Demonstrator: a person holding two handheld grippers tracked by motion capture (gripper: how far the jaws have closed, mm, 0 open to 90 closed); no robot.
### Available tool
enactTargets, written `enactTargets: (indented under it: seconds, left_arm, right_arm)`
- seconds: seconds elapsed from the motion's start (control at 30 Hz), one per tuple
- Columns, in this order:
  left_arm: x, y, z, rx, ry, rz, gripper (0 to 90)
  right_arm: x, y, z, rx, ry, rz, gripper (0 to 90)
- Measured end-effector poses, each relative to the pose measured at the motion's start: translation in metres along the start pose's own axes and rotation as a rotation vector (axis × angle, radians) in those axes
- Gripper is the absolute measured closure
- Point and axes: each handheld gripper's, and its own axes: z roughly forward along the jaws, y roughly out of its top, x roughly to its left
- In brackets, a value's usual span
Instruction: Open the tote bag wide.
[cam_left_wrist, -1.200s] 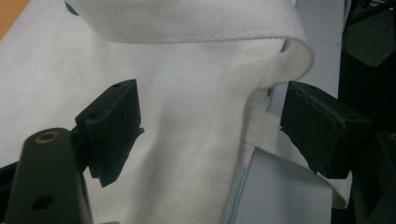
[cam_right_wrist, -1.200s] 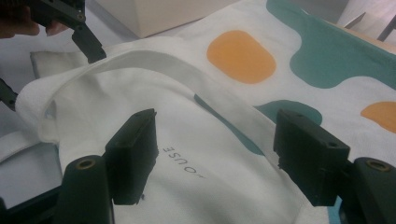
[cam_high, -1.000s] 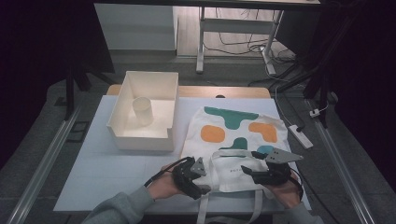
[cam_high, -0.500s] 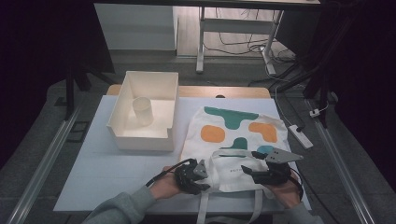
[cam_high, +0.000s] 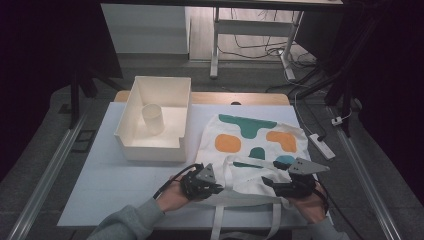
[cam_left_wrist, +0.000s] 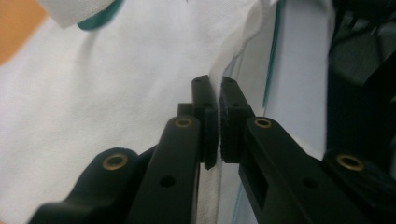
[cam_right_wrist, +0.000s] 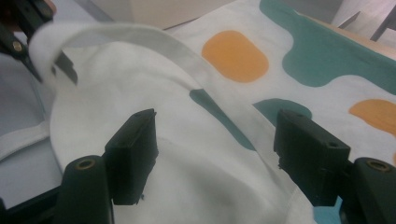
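A white tote bag (cam_high: 250, 150) with teal and orange patches lies flat on the right half of the table, its straps toward the near edge. My left gripper (cam_high: 216, 187) is at the bag's near left corner, shut on the bag's edge; the left gripper view has the white fabric edge (cam_left_wrist: 233, 51) pinched between the two black jaws (cam_left_wrist: 214, 122). My right gripper (cam_high: 267, 181) hovers at the bag's near right part, open, jaws wide apart over the white cloth (cam_right_wrist: 187, 140). A white strap (cam_right_wrist: 116, 35) arches up in the right gripper view.
A white open bin (cam_high: 157, 120) with a white cup (cam_high: 152, 118) inside stands at the back left of the white table (cam_high: 100, 170). A power strip (cam_high: 321, 146) lies off the table's right side. Desk legs and cables are behind the table.
Both hands stay near the bag's front edge with only slight shifts. The left gripper has edged a little right onto the bag's edge.
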Motion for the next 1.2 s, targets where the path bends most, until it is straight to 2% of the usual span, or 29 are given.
enactTargets:
  seconds: [0.1, 0.27, 0.37, 0.43, 0.5, 0.67, 0.73, 0.87, 0.97, 1.2]
  left_arm:
    - [0.005, -0.001, -0.007, -0.041, -0.006, -0.038, 86.9]
    - [0.008, -0.002, -0.011, -0.068, 0.002, -0.062, 86.8]
    - [0.012, -0.003, -0.012, -0.080, 0.004, -0.085, 86.8]
    - [0.013, -0.004, -0.012, -0.083, 0.005, -0.092, 86.7]
    - [0.016, -0.004, -0.013, -0.092, 0.008, -0.109, 86.7]
    - [0.020, -0.005, -0.013, -0.099, 0.014, -0.132, 86.7]
    - [0.021, -0.005, -0.013, -0.102, 0.017, -0.134, 86.7]
    - [0.022, -0.006, -0.014, -0.103, 0.024, -0.136, 86.7]
    - [0.023, -0.006, -0.014, -0.104, 0.023, -0.138, 86.7]
    - [0.022, -0.006, -0.014, -0.103, 0.026, -0.136, 86.7]
  right_arm:
    - [0.001, 0.004, -0.008, -0.007, -0.009, -0.006, 30.1]
    - [0.005, 0.011, -0.021, -0.011, -0.009, -0.010, 30.2]
    - [0.014, 0.021, -0.032, 0.013, 0.009, -0.031, 30.7]
    - [0.017, 0.023, -0.033, 0.021, 0.016, -0.038, 30.6]
    - [0.025, 0.027, -0.035, 0.056, 0.034, -0.057, 30.7]
    - [0.030, 0.027, -0.029, 0.096, 0.039, -0.071, 31.3]
    - [0.032, 0.024, -0.021, 0.130, 0.040, -0.078, 31.7]
    - [0.031, 0.016, -0.009, 0.176, 0.009, -0.099, 32.3]
    - [0.027, 0.011, -0.004, 0.198, -0.009, -0.095, 33.5]
    - [0.022, 0.007, -0.004, 0.185, -0.028, -0.079, 35.1]
